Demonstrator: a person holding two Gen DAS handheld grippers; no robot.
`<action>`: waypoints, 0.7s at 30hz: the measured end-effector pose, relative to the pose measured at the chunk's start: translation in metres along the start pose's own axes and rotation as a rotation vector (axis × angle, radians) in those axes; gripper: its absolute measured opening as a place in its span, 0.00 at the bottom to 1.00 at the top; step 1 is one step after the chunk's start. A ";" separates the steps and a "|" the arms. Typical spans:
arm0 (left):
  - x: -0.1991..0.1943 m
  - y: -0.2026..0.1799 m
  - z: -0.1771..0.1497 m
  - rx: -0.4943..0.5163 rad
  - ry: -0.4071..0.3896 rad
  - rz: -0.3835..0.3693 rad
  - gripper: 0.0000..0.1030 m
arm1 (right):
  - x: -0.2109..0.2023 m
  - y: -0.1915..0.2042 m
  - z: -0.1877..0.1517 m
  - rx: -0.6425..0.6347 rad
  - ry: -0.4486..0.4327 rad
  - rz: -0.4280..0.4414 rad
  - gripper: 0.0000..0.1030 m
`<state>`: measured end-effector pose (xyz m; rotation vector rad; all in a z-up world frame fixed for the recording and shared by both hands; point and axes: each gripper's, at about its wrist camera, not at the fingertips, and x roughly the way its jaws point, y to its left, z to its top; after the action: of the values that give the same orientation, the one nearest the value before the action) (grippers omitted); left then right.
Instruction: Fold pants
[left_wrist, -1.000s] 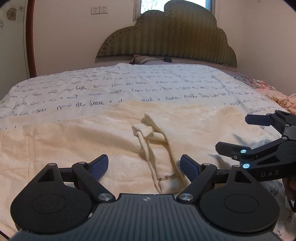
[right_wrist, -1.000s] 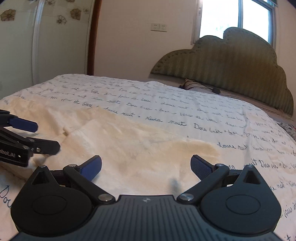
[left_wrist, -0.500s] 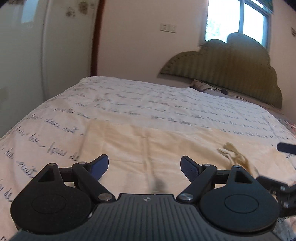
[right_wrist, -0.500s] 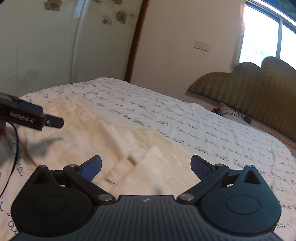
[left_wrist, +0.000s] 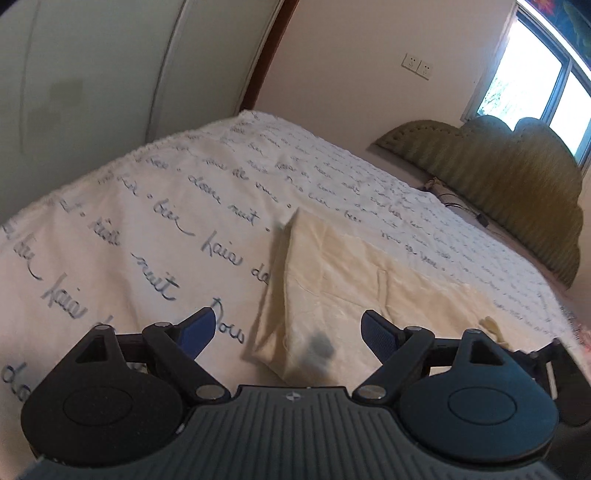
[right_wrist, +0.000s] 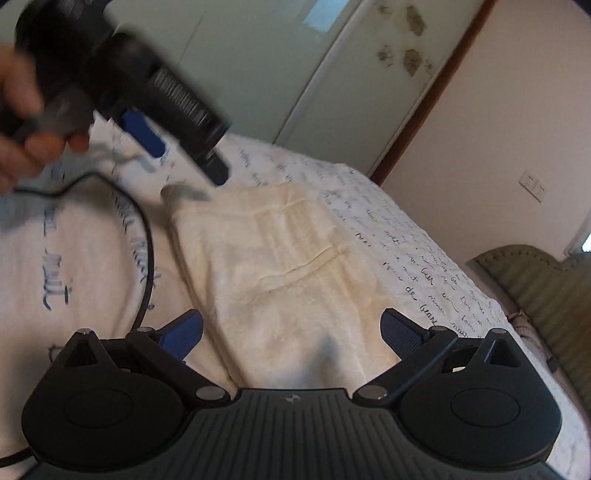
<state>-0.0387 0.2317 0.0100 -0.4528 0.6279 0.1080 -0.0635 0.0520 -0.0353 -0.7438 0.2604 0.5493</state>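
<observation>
Cream pants (left_wrist: 351, 280) lie flat across the bed, and their near left corner (left_wrist: 280, 354) shows a dark smudge. My left gripper (left_wrist: 286, 328) hovers open just above that corner with nothing between its blue pads. The right wrist view shows the same pants (right_wrist: 288, 266) with two stitched seams. My right gripper (right_wrist: 291, 330) is open over the cloth and empty. The left gripper (right_wrist: 181, 155), blurred, hangs above the far end in a hand (right_wrist: 22, 122). The right gripper's black frame (left_wrist: 554, 354) shows at the left view's right edge.
The bed sheet (left_wrist: 147, 229) is white with blue handwriting print. A green padded headboard (left_wrist: 517, 177) stands at the far end, with a wardrobe door (left_wrist: 92, 74) to the left. A black cable (right_wrist: 146, 251) trails over the sheet beside the pants.
Both views have swung left and rolled, from the crumpled middle of the pants to their left end. Both grippers stayed open. The left gripper now shows large in the right view.
</observation>
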 end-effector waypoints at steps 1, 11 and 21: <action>0.006 0.003 0.001 -0.034 0.032 -0.030 0.86 | 0.004 0.006 0.000 -0.032 0.015 -0.009 1.00; 0.040 0.017 0.000 -0.268 0.176 -0.193 0.91 | 0.022 0.038 0.015 -0.169 -0.056 -0.099 1.00; 0.042 0.020 0.015 -0.294 0.103 -0.264 0.29 | 0.043 0.042 0.033 -0.157 -0.059 -0.112 1.00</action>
<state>-0.0015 0.2544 -0.0116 -0.8256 0.6503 -0.0755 -0.0499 0.1166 -0.0531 -0.8873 0.1207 0.4879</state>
